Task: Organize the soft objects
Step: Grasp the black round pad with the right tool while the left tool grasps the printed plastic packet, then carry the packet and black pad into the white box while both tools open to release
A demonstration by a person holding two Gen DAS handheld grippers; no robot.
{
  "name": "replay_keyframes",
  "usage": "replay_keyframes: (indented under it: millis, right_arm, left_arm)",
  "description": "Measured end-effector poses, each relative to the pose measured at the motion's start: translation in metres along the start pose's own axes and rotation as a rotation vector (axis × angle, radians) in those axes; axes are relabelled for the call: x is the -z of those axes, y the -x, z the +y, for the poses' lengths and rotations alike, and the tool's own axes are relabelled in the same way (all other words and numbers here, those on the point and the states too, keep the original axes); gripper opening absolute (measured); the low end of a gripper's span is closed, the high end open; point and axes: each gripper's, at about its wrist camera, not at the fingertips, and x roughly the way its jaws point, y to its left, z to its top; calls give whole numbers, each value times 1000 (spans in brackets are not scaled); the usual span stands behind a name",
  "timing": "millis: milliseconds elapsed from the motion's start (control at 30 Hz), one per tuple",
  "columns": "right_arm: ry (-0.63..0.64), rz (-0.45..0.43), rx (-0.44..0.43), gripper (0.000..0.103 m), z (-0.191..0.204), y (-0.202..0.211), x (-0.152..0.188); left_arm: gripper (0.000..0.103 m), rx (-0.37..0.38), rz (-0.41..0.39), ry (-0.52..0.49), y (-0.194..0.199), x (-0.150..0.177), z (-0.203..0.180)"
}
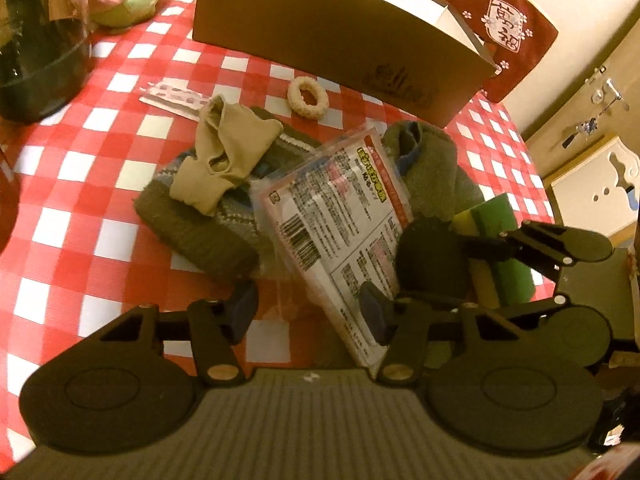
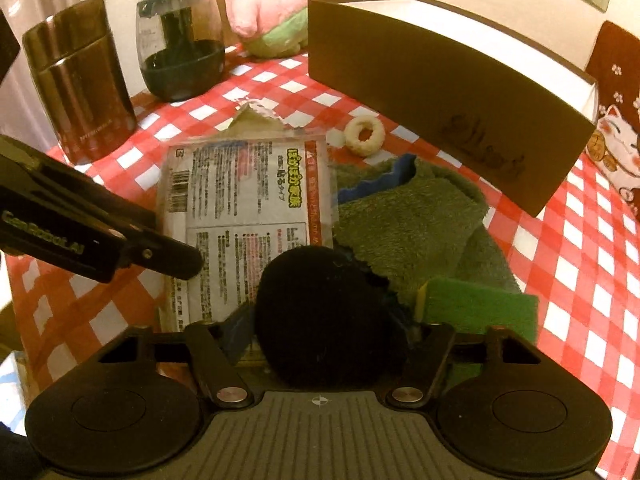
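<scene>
A pile of soft things lies on the checked tablecloth: a beige sock point(image 1: 222, 160) on a grey knitted cloth point(image 1: 192, 228), a printed plastic packet point(image 1: 340, 216) point(image 2: 244, 208), a green towel point(image 1: 432, 168) point(image 2: 408, 220), a green and yellow sponge point(image 1: 500, 248) point(image 2: 480, 308) and a cream scrunchie point(image 1: 308, 98) point(image 2: 365, 136). My left gripper point(image 1: 308, 308) is open, low over the packet's near edge. My right gripper point(image 2: 332, 328) is shut on a black fuzzy ball point(image 2: 328, 312) point(image 1: 432, 256), just above the pile.
A brown open cardboard box point(image 1: 340, 36) point(image 2: 440, 116) stands behind the pile. A glass jar point(image 2: 180, 44), a brown canister point(image 2: 80, 80) and a pink and green plush point(image 2: 272, 12) stand at the back left. A blister strip point(image 1: 172, 96) lies left of the sock.
</scene>
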Motion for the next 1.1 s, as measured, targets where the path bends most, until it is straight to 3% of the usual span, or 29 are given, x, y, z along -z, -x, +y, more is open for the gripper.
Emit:
replay_keyframes:
  millis: [167,233,333,533,767,900,1100]
  right_arm:
    - [-44,-10,-30,65,-9,2,1]
    - [-54,-12,-32,64,-9,3,0]
    - [-88,-20,-42,64,-12,6,0]
    - [-149,-25,-69,64,-20,9,1]
    - [-185,-34,-94,64,-25,11,4]
    - [-204,-29,-111,64,-30,11,7]
    - [-198,-28,-119,64,-30,12,9]
  left_arm:
    - [29,34,-9,4,-1,-5,-6]
    - [27,39,-24,-14,2,-7,-11]
    - [15,52,-57,-49,10,-8,-20]
    - [15,64,-41,-56,3,-9,-26]
    - [15,148,-38,33,0,-11,-21]
    - [14,127,4,41,-14,-8,-23]
    - [11,136,-12,81,-14,-8,-27]
